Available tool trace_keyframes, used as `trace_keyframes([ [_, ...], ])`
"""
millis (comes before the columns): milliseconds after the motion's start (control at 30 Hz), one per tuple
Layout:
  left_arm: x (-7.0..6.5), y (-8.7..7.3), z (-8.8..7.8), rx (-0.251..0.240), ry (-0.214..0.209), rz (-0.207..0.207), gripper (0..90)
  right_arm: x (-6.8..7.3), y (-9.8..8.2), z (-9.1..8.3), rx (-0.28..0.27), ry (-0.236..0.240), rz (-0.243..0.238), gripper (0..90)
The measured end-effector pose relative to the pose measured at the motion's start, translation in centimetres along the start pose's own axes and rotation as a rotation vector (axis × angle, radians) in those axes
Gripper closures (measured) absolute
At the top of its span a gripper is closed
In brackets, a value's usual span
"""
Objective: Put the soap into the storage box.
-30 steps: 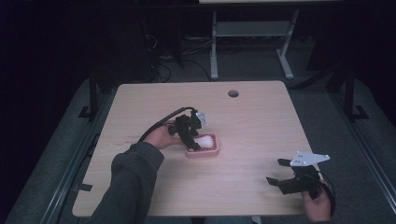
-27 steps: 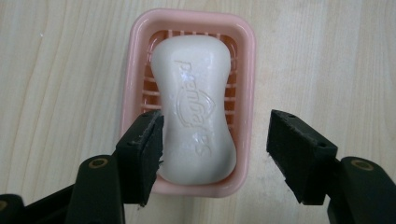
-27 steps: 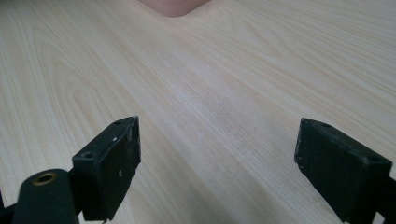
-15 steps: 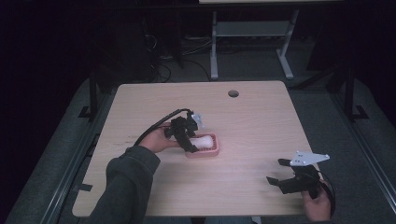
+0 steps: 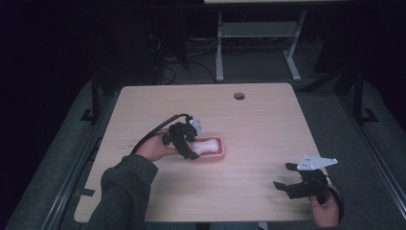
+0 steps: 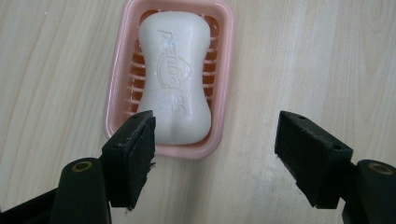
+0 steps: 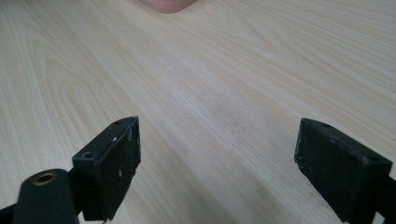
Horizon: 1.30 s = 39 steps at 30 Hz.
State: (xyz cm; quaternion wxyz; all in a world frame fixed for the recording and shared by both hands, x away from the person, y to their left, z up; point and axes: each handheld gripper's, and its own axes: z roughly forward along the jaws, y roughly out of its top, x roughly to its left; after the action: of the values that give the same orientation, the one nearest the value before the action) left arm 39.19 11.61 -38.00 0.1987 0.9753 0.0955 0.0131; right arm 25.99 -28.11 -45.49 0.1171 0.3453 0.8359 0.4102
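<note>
A white bar of soap (image 6: 175, 74) with raised lettering lies in a pink slotted soap dish (image 6: 225, 70) near the middle of the wooden table (image 5: 268, 124). My left gripper (image 6: 215, 154) sits just short of the dish's near end. Its jaws have just been opening and stand wide, with nothing between them and the soap lying free ahead of the left jaw. In the high view the left gripper (image 5: 187, 146) overlaps the left end of the dish (image 5: 216, 154), where the soap (image 5: 207, 145) shows. My right gripper (image 5: 287, 178) rests open over bare table at the front right; its own view has the right gripper (image 7: 219, 168) facing the dish's edge (image 7: 168, 5) far off.
A round cable hole (image 5: 239, 96) sits near the table's far edge. A black cable (image 5: 153, 132) loops from the left gripper across the table. Beyond the table stands a metal desk frame (image 5: 219, 52) on a dark floor.
The left gripper has drawn back to the left from the dish and its jaws have spread. More of the soap now shows lying in the dish. The right gripper has stayed put.
</note>
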Motion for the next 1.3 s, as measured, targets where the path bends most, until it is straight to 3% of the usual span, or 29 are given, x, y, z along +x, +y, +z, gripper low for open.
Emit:
trace_keyframes([
  [733, -2.2, -3.1, -1.0, -0.027, 0.013, -0.02, 26.1, 0.0, -0.1, 0.1, 0.008, -0.008, 0.0, 14.2],
  [1300, -3.6, -6.0, -1.2, -0.047, 0.027, -0.058, 25.8, 0.1, -0.1, 0.1, 0.015, -0.01, 0.002, 14.2],
])
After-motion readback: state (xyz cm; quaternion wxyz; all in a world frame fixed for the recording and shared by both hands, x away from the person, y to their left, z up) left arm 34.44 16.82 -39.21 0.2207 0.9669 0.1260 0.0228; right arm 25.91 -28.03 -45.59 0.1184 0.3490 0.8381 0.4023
